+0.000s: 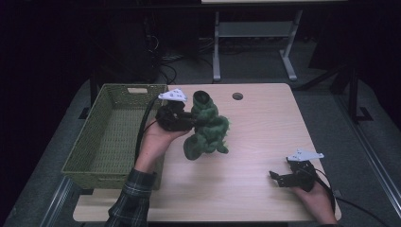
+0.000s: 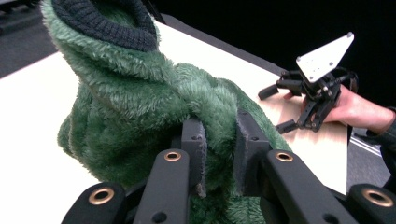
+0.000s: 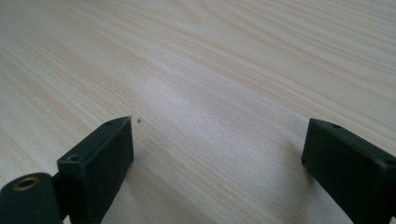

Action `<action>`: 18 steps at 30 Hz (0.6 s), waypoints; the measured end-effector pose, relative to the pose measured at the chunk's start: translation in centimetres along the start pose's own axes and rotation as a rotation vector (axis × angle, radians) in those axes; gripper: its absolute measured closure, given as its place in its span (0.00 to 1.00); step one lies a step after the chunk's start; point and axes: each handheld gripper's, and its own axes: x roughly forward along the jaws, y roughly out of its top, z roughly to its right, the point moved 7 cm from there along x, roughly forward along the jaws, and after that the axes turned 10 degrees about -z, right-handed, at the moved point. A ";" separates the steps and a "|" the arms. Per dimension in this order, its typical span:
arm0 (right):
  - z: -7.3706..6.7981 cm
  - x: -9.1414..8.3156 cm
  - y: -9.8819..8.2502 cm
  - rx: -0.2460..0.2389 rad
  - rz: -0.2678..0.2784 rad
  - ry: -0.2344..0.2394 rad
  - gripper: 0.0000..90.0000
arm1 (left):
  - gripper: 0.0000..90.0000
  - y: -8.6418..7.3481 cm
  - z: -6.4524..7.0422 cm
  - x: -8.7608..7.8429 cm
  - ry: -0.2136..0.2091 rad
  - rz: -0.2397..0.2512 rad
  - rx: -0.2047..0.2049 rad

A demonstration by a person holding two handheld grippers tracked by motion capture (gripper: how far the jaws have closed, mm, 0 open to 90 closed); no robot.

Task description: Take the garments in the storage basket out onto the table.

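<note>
A fluffy green garment (image 1: 207, 127) with a dark knitted cuff (image 1: 203, 97) hangs above the middle of the wooden table (image 1: 265, 123). My left gripper (image 1: 191, 121) is shut on a fold of it; in the left gripper view the garment (image 2: 140, 98) bulges between the two black jaws, and the left gripper (image 2: 219, 149) pinches the pile. My right gripper (image 1: 278, 178) rests low at the table's near right corner, open, with nothing between its fingers. In the right gripper view the right gripper (image 3: 219, 154) frames bare wood.
A green woven basket (image 1: 97, 142) stands along the table's left edge, right beside my left hand. A round cable hole (image 1: 237, 96) sits near the far edge. A desk frame (image 1: 255, 42) stands on the floor beyond the table.
</note>
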 end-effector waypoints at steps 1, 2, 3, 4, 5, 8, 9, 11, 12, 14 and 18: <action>0.0 0.0 0.0 0.000 0.000 0.000 0.10 | 0.85 -0.1 0.2 0.5 -0.006 -0.008 0.003; 0.0 0.0 0.0 -0.001 0.001 0.000 0.10 | 0.85 -0.2 0.4 1.0 -0.011 -0.015 0.006; 0.0 0.0 0.0 -0.001 0.001 0.000 0.10 | 0.85 -0.3 0.5 1.5 -0.016 -0.024 0.005; 0.0 0.0 0.0 0.000 0.000 0.000 0.10 | 0.85 -0.4 0.7 2.0 -0.022 -0.030 0.005; 0.0 0.0 0.0 -0.001 0.001 0.000 0.10 | 0.85 -0.5 0.8 2.5 -0.028 -0.040 0.009; 0.0 0.0 0.0 -0.001 0.000 0.000 0.10 | 0.85 -1.2 1.5 4.6 -0.049 -0.071 0.006; 0.0 0.0 0.0 -0.001 0.000 0.000 0.10 | 0.85 -1.2 1.5 4.6 -0.049 -0.071 0.006; 0.0 0.0 0.0 -0.002 0.001 0.000 0.10 | 0.85 -1.6 1.8 5.7 -0.058 -0.091 0.004; 0.0 0.0 0.0 -0.001 0.000 0.000 0.10 | 0.85 -1.8 1.9 6.2 -0.061 -0.099 0.002; 0.0 0.0 0.0 -0.002 0.001 -0.001 0.10 | 0.85 -2.1 2.0 7.2 -0.065 -0.123 0.002; 0.0 0.0 0.0 -0.002 0.000 0.000 0.10 | 0.84 -2.9 2.2 9.2 -0.071 -0.164 0.009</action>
